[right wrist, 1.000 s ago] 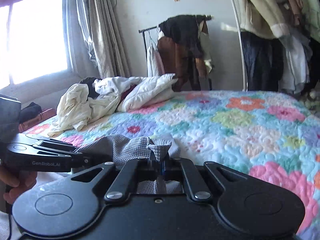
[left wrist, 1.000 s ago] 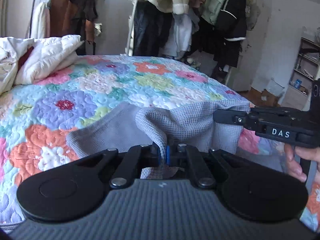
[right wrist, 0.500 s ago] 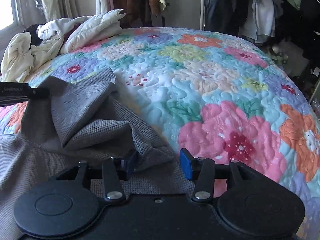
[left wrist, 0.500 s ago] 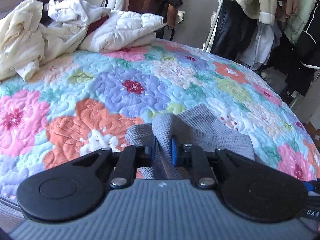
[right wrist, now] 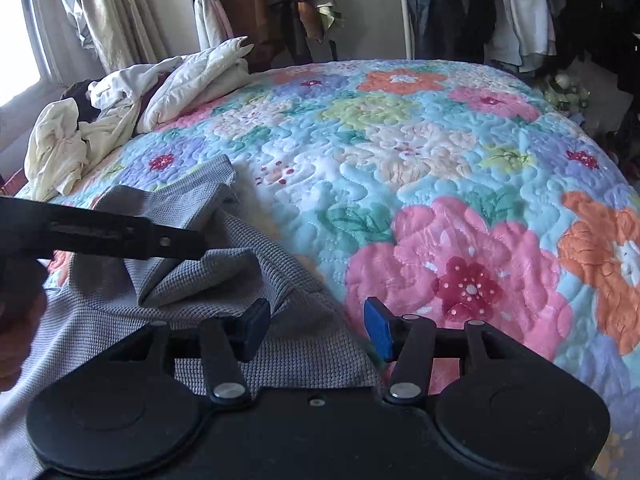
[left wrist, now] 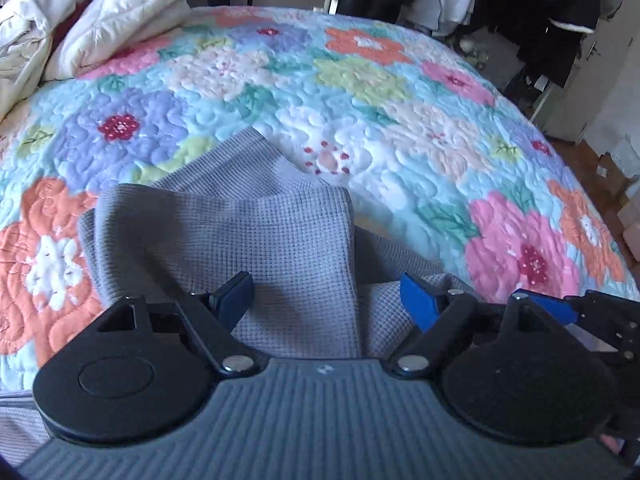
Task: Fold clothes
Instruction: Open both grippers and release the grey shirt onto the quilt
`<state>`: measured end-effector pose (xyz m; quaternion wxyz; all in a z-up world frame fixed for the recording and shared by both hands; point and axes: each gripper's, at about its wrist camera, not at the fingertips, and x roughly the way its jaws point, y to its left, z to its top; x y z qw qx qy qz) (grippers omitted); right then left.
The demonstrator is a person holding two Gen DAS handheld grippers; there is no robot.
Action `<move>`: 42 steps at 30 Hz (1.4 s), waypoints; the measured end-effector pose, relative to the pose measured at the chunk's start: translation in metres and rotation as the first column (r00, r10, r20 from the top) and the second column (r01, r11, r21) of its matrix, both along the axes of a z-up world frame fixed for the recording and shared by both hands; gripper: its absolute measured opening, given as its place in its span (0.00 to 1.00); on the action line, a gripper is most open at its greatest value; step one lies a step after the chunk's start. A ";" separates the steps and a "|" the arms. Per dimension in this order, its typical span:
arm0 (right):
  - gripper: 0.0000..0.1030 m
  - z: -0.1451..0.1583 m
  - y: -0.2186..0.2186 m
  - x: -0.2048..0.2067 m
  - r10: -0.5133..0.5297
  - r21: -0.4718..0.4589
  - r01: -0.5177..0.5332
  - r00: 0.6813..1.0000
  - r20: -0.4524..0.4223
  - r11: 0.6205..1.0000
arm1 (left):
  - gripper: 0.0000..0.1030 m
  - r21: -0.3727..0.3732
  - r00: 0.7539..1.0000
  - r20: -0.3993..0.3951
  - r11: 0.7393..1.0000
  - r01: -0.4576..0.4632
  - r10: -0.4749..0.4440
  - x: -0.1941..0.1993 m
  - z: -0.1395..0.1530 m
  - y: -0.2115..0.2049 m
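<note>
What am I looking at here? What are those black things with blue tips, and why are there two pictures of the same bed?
No robot: a person holds hand-held tongs in each hand, each with a camera looking along its fingers. One picture comes from the left tongs, the other from the right tongs. Both stand open and hold nothing. Beneath them a grey waffle-knit garment, partly folded, lies on a flowered quilt. A heap of white clothes sits at the far corner. In the right tongs' picture, the left tongs reach in from the side.
</note>
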<state>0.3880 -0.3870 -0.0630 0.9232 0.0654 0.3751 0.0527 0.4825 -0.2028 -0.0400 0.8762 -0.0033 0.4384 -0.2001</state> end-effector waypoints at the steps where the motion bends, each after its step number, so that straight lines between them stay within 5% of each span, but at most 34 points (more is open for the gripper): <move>1: 0.55 -0.002 0.000 0.001 0.012 0.002 -0.012 1.000 -0.007 1.000 | 0.78 0.017 1.000 0.007 1.000 -0.007 0.007 0.003 -0.004 -0.003; 3: 0.55 -0.008 0.003 0.003 0.020 -0.018 -0.021 0.999 -0.026 1.000 | 0.58 0.051 1.000 0.020 0.998 -0.020 0.019 0.008 -0.012 -0.009; 4: 0.55 -0.010 0.004 0.003 0.018 -0.027 -0.019 0.999 -0.037 0.999 | 0.22 0.068 0.999 0.027 0.997 -0.027 0.025 0.010 -0.016 -0.012; 5: 0.54 -0.011 0.002 0.004 0.008 -0.022 -0.009 0.999 -0.042 1.000 | 0.06 0.076 0.999 0.033 0.996 -0.036 0.033 0.013 -0.018 -0.014; 8: 0.42 -0.013 -0.003 0.004 -0.021 -0.006 0.020 0.998 -0.057 1.000 | 0.03 -0.044 0.995 0.044 0.995 -0.085 0.087 0.017 0.000 0.003; 10: 0.20 -0.014 -0.007 0.004 -0.040 0.004 0.040 0.997 -0.067 0.999 | 0.03 -0.045 0.981 0.153 0.993 -0.111 0.116 0.016 0.019 0.005; 13: 0.15 -0.016 -0.013 0.004 -0.068 0.020 0.070 0.994 -0.083 0.997 | 0.03 -0.081 0.944 0.273 0.983 -0.167 0.183 0.017 0.042 0.010; 16: 0.14 -0.017 -0.016 0.005 -0.078 0.034 0.081 0.993 -0.089 0.996 | 0.06 -0.140 0.938 0.230 0.963 -0.231 0.259 0.039 0.043 0.014; 18: 0.14 -0.018 -0.018 0.005 -0.080 0.044 0.084 0.993 -0.090 0.995 | 0.15 -0.072 0.923 0.208 0.946 -0.315 0.323 0.053 0.032 0.015; 20: 0.14 -0.020 -0.020 0.005 -0.082 0.053 0.087 0.992 -0.091 0.995 | 0.54 0.012 0.906 0.190 0.922 -0.388 0.379 0.064 0.021 0.018; 24: 0.14 -0.020 -0.021 0.005 -0.100 0.069 0.107 0.990 -0.098 0.992 | 0.60 -0.005 0.909 0.185 0.925 -0.380 0.375 0.043 0.023 0.054; 26: 0.14 -0.020 -0.020 0.005 -0.099 0.052 0.104 0.990 -0.099 0.993 | 0.74 -0.014 0.910 0.182 0.926 -0.376 0.372 0.033 0.024 0.071; 31: 0.14 -0.019 -0.015 0.006 -0.094 0.009 0.096 0.990 -0.102 0.995 | 0.70 -0.060 0.923 0.130 0.932 -0.358 0.362 0.024 0.019 0.113; 34: 0.15 -0.018 -0.013 0.007 -0.092 -0.017 0.091 0.990 -0.104 0.996 | 0.37 -0.109 0.949 0.034 0.945 -0.308 0.313 0.035 0.004 0.125; 37: 0.17 -0.017 -0.014 0.007 -0.095 -0.005 0.095 0.991 -0.089 0.995 | 0.36 -0.092 0.961 -0.031 0.957 -0.277 0.275 0.045 -0.012 0.119; 40: 0.18 -0.011 -0.013 0.005 -0.102 0.000 0.103 0.994 -0.042 0.995 | 0.41 -0.078 0.966 -0.018 0.963 -0.258 0.257 0.049 -0.019 0.110; 42: 0.28 0.000 -0.007 0.002 -0.093 -0.016 0.094 0.995 0.030 0.995 | 0.39 -0.082 0.969 -0.008 0.966 -0.245 0.246 0.050 -0.020 0.106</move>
